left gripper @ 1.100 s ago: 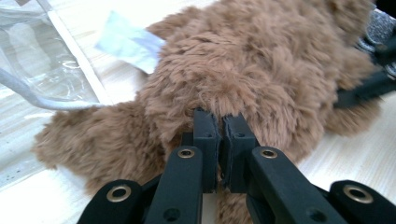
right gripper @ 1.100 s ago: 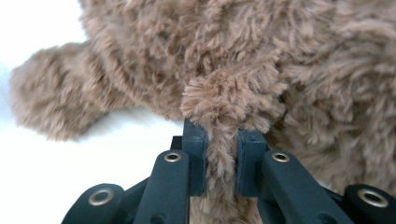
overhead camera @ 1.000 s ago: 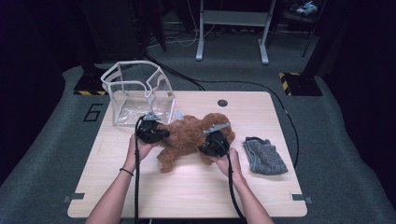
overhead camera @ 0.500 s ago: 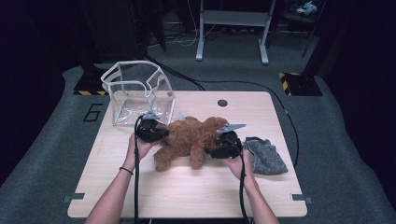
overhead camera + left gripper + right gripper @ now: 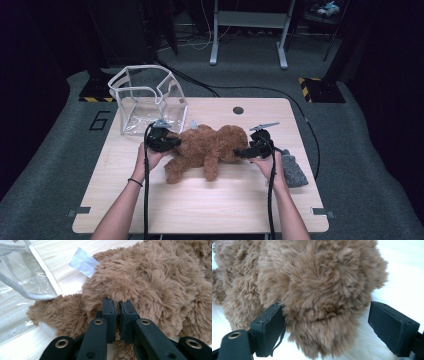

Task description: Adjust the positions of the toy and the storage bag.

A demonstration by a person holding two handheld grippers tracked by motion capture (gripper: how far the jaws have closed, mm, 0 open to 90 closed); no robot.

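The brown teddy bear (image 5: pixel 207 147) lies on the wooden table (image 5: pixel 200 205), just in front of the clear plastic bag (image 5: pixel 147 102). The left gripper (image 5: pixel 172 142) pinches its fur tight. The right gripper (image 5: pixel 239 151) has just been opening wide, with the bear's fluffy end between its jaws, not squeezed. It should close gently on a thick part before lifting. The bag looks empty.
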